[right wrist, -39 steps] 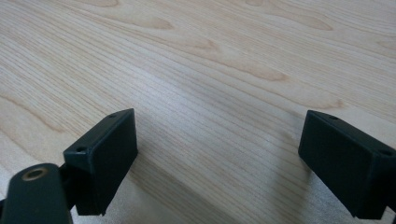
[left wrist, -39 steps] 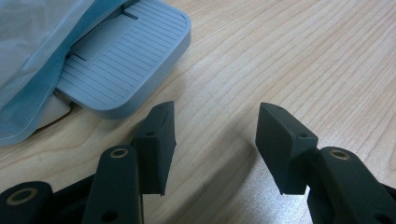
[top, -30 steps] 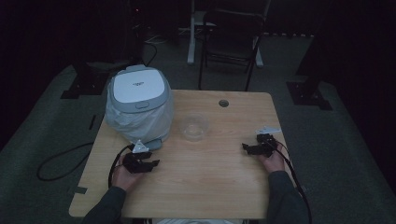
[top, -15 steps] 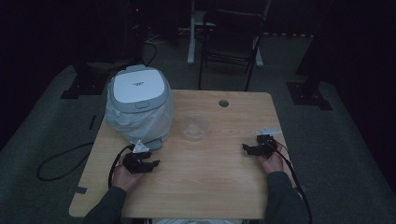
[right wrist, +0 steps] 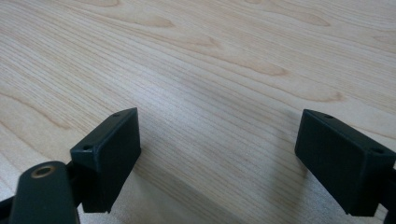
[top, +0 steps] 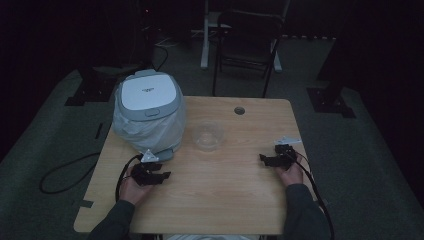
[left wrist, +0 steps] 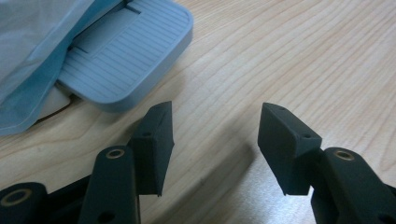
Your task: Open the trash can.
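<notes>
Grey pedal bin (top: 149, 111) with its plastic liner sits at the table's (top: 225, 200) back-left, foot pedal (left wrist: 123, 55) just beyond the left gripper (left wrist: 215, 140). Both grippers gape wide with nothing held, the right gripper (top: 272, 159) resting well apart. I'd go slow for that pedal and keep clear of the glass bowl (top: 209, 135).

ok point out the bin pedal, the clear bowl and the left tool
bin pedal (left wrist: 123, 56), left gripper view, on its ribbed grey top
clear bowl (top: 208, 136), high view, on its see-through middle
left tool (left wrist: 215, 140), left gripper view, midway between its open jaw tips
</notes>
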`<state>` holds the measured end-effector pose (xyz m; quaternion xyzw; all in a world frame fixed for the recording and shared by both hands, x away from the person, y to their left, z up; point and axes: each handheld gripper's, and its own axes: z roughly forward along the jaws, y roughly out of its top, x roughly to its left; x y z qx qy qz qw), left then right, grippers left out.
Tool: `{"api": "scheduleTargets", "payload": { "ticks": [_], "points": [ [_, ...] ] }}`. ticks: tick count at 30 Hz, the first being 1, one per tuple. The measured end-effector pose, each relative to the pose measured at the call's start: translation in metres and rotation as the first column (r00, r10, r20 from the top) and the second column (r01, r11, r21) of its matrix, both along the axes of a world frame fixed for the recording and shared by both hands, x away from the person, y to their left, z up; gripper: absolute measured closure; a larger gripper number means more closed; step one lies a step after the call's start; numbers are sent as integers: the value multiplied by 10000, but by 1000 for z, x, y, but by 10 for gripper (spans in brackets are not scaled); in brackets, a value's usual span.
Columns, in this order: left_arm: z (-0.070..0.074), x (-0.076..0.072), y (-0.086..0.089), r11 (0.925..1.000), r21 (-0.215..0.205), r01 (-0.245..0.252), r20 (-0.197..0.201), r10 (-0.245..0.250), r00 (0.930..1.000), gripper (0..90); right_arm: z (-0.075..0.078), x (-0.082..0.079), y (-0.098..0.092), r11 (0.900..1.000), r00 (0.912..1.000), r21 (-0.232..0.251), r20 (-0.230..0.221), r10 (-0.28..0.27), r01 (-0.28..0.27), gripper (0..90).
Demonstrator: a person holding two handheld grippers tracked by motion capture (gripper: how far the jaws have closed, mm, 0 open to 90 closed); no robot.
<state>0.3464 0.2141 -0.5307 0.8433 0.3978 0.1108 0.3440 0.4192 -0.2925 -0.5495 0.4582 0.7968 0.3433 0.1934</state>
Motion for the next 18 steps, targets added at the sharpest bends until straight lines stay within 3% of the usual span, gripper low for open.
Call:
{"api": "scheduleTargets", "payload": {
  "ticks": [9,18],
  "points": [
    [11,-4,-2,9996,-267,119,311,-111,9995,478,0,0,0,10000,10000,-2,4,1,-1,134],
    [20,-6,-2,9978,-593,287,368,-266,9990,494,0,0,0,10000,10000,-3,0,-3,3,135]
  ]
}}
